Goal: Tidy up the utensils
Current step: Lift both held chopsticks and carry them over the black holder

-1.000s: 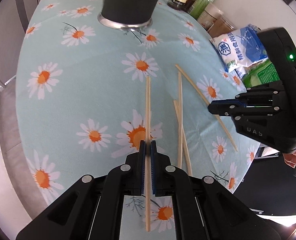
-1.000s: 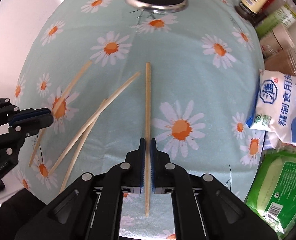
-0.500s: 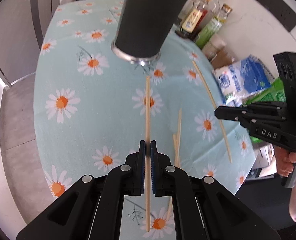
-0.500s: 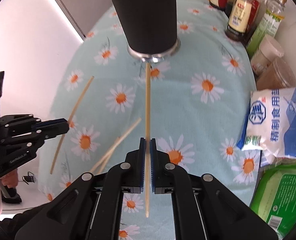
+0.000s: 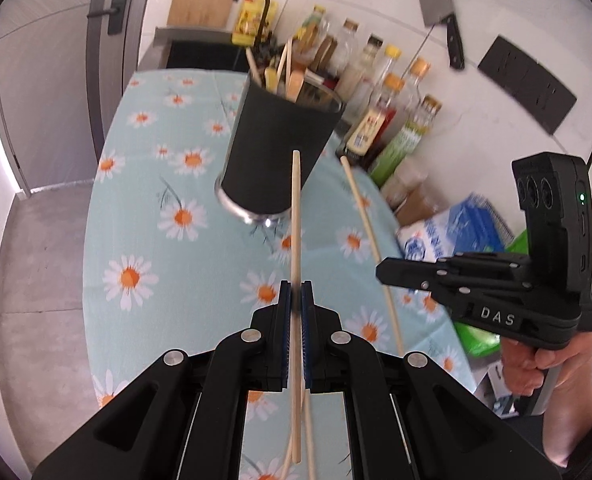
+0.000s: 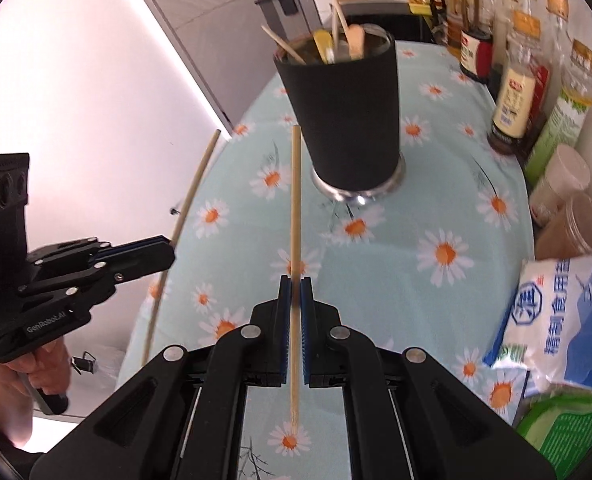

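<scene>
I hold a pale wooden chopstick in my left gripper, its tip lifted toward the utensil cup. My right gripper pinches another chopstick the same way, tip just left of the cup. That cup, black and upright on its silver base, holds more chopsticks and wooden tools.

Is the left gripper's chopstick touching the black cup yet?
Apart. In the right wrist view, the left gripper holds its chopstick well to the left of the cup, with bare tablecloth between them.
</scene>
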Action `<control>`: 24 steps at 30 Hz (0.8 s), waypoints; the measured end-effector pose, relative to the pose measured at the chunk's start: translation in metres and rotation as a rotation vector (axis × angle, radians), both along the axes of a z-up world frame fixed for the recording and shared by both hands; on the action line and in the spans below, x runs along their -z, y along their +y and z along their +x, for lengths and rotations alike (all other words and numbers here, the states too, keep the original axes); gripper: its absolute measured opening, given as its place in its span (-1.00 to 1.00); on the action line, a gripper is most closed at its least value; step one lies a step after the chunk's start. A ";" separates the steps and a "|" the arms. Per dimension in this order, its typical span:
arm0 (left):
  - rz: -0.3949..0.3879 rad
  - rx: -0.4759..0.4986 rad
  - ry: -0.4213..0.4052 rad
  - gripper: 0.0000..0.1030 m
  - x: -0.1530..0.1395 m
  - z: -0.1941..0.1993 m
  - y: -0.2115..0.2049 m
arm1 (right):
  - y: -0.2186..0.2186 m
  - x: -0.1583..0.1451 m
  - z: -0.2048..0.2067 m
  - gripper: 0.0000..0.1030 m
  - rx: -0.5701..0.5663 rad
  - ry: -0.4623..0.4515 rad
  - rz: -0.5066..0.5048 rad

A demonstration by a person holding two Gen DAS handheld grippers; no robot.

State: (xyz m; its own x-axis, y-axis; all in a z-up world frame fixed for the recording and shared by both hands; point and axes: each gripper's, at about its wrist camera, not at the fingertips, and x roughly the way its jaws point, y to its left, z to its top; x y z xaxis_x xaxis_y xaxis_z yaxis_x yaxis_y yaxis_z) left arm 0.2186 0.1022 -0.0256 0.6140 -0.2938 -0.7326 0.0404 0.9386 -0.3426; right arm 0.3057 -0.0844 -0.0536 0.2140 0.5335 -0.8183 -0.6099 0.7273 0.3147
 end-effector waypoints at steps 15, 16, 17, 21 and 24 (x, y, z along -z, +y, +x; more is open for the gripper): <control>-0.071 -0.069 -0.186 -0.93 -0.037 0.011 -0.007 | -0.005 -0.041 0.017 -0.89 -0.036 -0.076 0.135; -0.070 -0.078 -0.197 -0.93 -0.040 0.012 -0.007 | -0.005 -0.045 0.019 -0.89 -0.038 -0.083 0.146; -0.065 -0.090 -0.210 -0.93 -0.043 0.014 -0.007 | -0.005 -0.046 0.021 -0.89 -0.040 -0.088 0.155; -0.065 -0.111 -0.261 -0.93 -0.054 0.020 -0.004 | -0.005 -0.057 0.029 -0.89 -0.049 -0.119 0.202; -0.069 -0.117 -0.300 -0.93 -0.063 0.026 -0.002 | -0.005 -0.066 0.037 -0.89 -0.022 -0.164 0.233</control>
